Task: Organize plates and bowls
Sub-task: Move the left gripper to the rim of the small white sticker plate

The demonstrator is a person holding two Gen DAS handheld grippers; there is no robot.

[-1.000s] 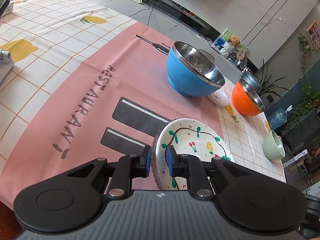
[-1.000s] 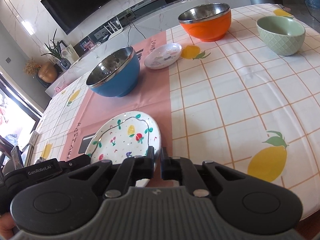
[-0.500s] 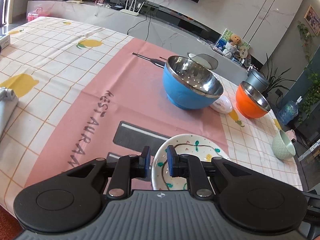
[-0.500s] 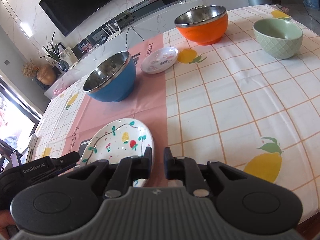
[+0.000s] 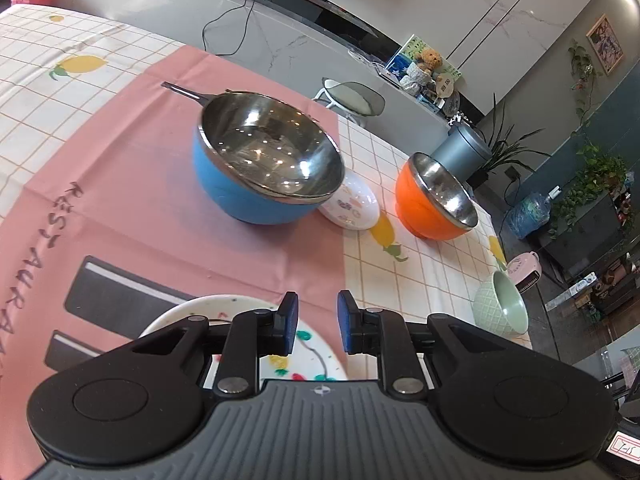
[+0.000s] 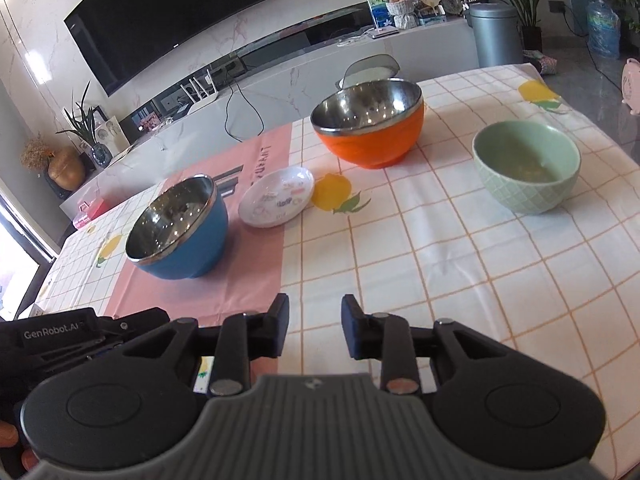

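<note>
Plates and bowls sit on our table with the lemon cloth (image 6: 460,260). We use the blue bowl (image 5: 256,176) as our landmark. Just beside it, on the far right side, lies the small white plate (image 5: 352,206), partly tucked behind the bowl. Past that plate stands the orange bowl (image 5: 434,200), and farther off, near the table's edge, the green bowl (image 5: 500,304). On the near side of the blue bowl, well apart from it, lies the painted plate (image 5: 316,344), partly hidden under our left gripper (image 5: 318,328). Its jaws have just been opening a little and stand narrow over the plate, not pressing it. Our right gripper (image 6: 314,330) has just been opening too, with nothing between its jaws.
</note>
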